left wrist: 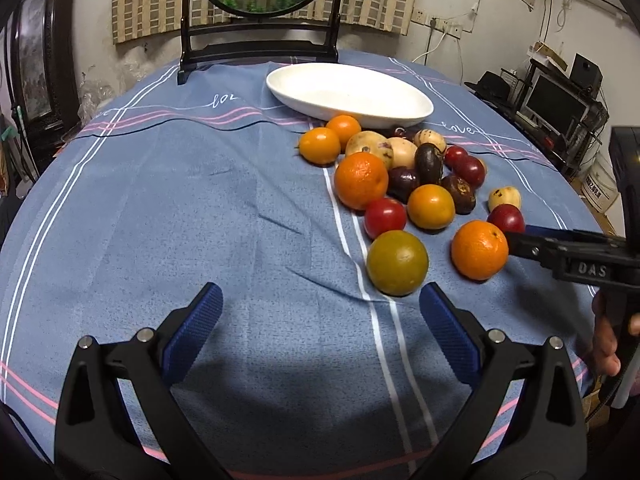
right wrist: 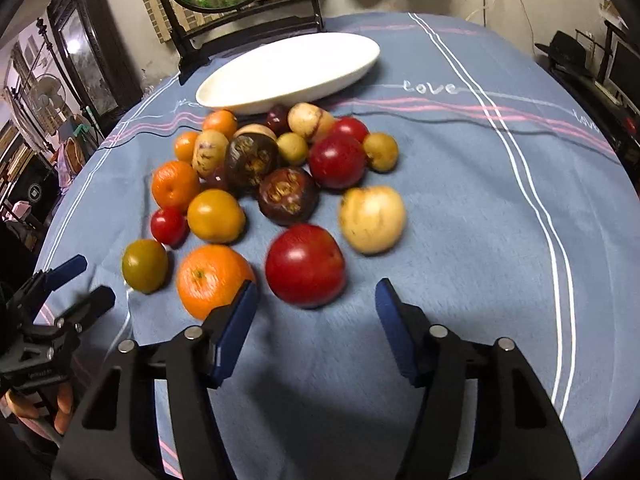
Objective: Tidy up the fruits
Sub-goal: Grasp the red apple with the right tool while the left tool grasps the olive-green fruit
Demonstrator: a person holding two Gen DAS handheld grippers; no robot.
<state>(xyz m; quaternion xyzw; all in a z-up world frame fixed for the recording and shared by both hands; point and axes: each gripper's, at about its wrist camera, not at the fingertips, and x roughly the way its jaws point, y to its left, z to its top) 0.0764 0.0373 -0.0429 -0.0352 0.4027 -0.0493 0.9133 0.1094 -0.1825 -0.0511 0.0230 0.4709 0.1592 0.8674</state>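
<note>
1. The worktop (left wrist: 160,220) lies bare on the left half, wide enough for a gripper.
2. The fruit pile (left wrist: 400,168) crowds the middle right, pieces touching, blocking the near side of the white dish (left wrist: 348,92).
3. The green fruit (left wrist: 397,262) and an orange (left wrist: 479,249) stand apart with a gap between.
4. The right gripper (right wrist: 316,308), jaws spread, has a red fruit (right wrist: 305,265) just ahead.
5. A dark stand (left wrist: 260,46) closes the far edge.
</note>
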